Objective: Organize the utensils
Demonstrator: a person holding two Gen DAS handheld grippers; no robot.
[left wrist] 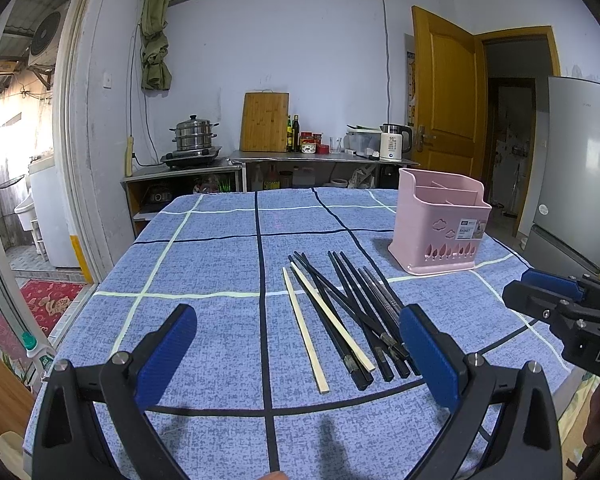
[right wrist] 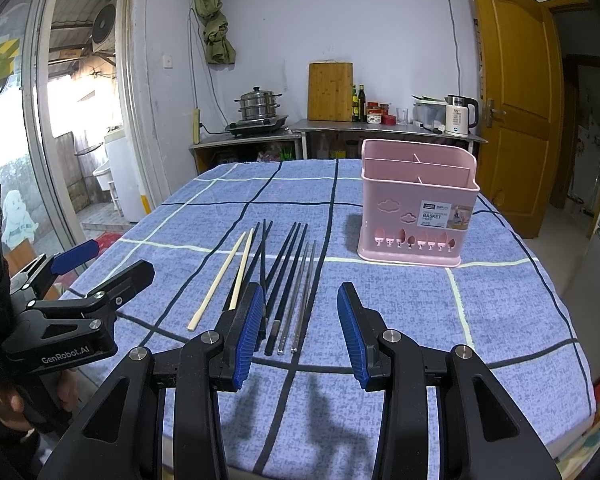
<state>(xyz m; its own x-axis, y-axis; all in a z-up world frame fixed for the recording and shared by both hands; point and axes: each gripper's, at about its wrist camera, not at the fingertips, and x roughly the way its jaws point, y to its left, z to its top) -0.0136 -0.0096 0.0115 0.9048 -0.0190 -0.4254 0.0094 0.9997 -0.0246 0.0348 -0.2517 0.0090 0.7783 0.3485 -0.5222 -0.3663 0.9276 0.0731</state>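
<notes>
Several chopsticks lie side by side on the blue checked tablecloth: two pale wooden chopsticks point(left wrist: 305, 332) point(right wrist: 216, 280), several black chopsticks point(left wrist: 340, 312) point(right wrist: 286, 264) and a pair of metal chopsticks point(right wrist: 303, 292). A pink divided utensil basket point(left wrist: 440, 226) point(right wrist: 418, 204) stands empty behind them to the right. My left gripper point(left wrist: 300, 348) hovers open above the near ends of the chopsticks, holding nothing. My right gripper point(right wrist: 298, 328) is open too, low over the near ends of the black and metal chopsticks. The right gripper point(left wrist: 540, 300) shows at the left wrist view's right edge.
The table point(right wrist: 500, 320) ends close in front and at the right. Behind it stand a steel counter point(left wrist: 316, 158) with a kettle, bottles and a cutting board, and a stove with a steamer pot point(left wrist: 192, 136). A fridge point(left wrist: 580, 168) and wooden door are on the right.
</notes>
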